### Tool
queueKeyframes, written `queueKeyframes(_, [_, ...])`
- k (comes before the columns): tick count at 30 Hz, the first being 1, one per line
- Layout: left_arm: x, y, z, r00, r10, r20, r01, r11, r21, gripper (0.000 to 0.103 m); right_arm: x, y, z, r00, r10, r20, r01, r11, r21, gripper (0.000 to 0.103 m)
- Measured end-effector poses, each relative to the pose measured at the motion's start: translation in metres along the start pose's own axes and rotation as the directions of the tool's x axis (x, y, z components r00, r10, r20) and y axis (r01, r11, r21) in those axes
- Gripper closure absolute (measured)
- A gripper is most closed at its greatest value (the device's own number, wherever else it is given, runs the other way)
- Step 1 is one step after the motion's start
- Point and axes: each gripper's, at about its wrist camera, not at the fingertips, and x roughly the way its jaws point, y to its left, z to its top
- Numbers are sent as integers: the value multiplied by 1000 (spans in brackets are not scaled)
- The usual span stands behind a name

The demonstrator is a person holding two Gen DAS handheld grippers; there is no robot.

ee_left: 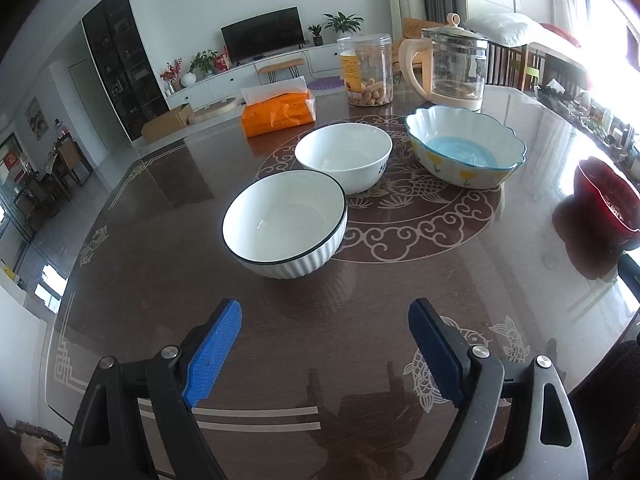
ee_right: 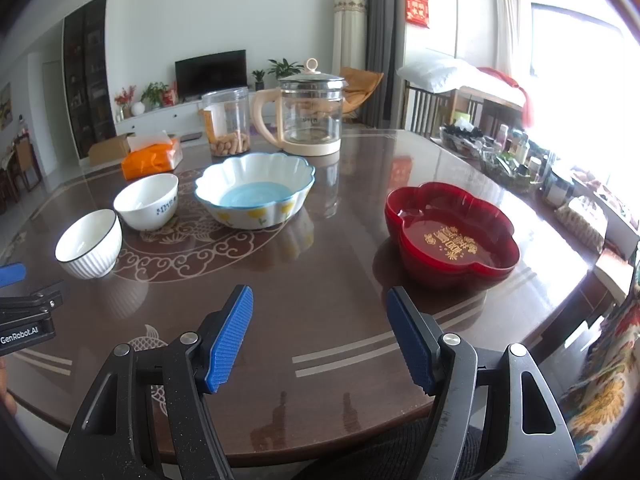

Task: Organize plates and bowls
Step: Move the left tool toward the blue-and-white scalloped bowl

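Note:
A ribbed white bowl with a dark rim point(ee_left: 284, 224) point(ee_right: 89, 244) sits nearest my left gripper point(ee_left: 325, 310), which stands open just short of it with nothing between its blue pads. Behind it rests a plain white bowl point(ee_left: 344, 156) point(ee_right: 146, 201). Further right is a scalloped bowl with a blue bottom and yellow flowers point(ee_left: 466, 148) point(ee_right: 254, 190). A red lobed dish point(ee_right: 452, 234) point(ee_left: 606, 200) lies to the right, beyond my open, empty right gripper point(ee_right: 320, 298). The left gripper's tip point(ee_right: 12, 273) shows at the right wrist view's left edge.
All stands on a glossy brown table point(ee_left: 360, 340) with a pale fish pattern. At the back are an orange tissue pack point(ee_left: 278, 110), a clear jar of snacks point(ee_left: 366, 70) and a glass kettle point(ee_left: 454, 64). Cluttered shelves point(ee_right: 520, 156) line the right side.

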Motion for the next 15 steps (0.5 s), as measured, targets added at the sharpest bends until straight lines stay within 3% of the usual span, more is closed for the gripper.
queueKeyframes(15, [11, -17, 18, 999, 35, -9, -34, 998, 49, 18, 10, -2, -1, 999, 8, -43, -7, 1000, 24, 30])
